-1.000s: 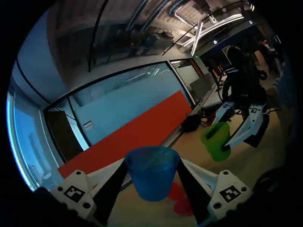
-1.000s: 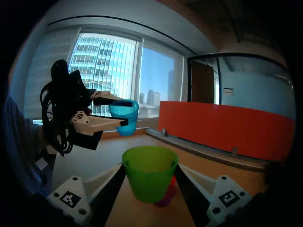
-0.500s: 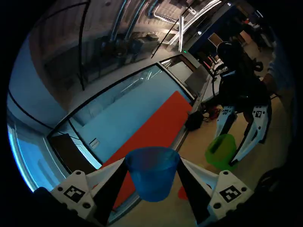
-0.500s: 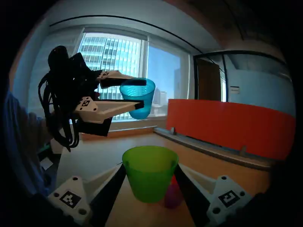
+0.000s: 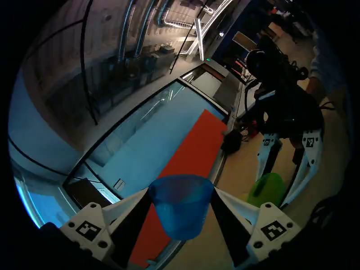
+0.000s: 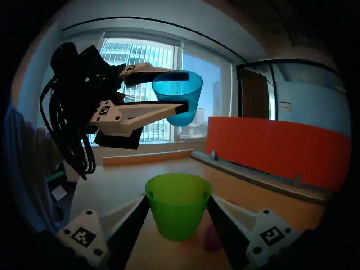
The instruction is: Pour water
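Note:
My left gripper [image 5: 180, 216] is shut on a translucent blue cup [image 5: 181, 205], held upright between both fingers. In the right gripper view the same blue cup [image 6: 178, 95] hangs high in the left gripper [image 6: 182, 92], above and slightly behind the green cup. My right gripper [image 6: 178, 215] is shut on a green cup [image 6: 178, 204], empty as far as I see. In the left gripper view the green cup [image 5: 267, 189] sits lower right in the right gripper [image 5: 281, 191], with a person's hand and sleeve [image 5: 324, 67] behind it.
A wooden table [image 6: 243, 189] lies below both cups, with a small pink object [image 6: 211, 238] on it beside the green cup. An orange panel [image 6: 279, 148] and glass wall run along the far edge. Windows [image 6: 135, 90] stand behind the left gripper.
The left gripper has lifted the blue cup higher and brought it closer over the green cup. The green cup has stayed level in the right gripper.

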Tool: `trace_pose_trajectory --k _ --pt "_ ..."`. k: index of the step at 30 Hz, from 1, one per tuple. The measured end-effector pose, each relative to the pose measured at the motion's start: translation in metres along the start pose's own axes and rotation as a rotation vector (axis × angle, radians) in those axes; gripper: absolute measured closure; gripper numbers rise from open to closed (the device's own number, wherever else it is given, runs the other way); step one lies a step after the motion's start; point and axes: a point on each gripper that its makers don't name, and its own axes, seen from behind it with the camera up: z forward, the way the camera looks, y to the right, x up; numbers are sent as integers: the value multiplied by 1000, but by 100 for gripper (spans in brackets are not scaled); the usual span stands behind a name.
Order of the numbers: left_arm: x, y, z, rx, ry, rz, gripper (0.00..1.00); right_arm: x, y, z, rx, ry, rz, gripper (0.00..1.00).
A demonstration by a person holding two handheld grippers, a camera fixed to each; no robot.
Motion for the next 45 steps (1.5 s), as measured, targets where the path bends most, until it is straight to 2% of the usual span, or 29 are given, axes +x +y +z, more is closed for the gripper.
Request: trace_pose_trajectory --k 11,29,45 --pt "11 -5 4 6 8 100 13 3 -4 5 16 5 2 10" --pt "17 -7 11 17 11 204 13 6 -6 3 23 10 -7 10" --pt "26 -15 8 36 13 297 13 9 -5 0 18 18 -10 10"
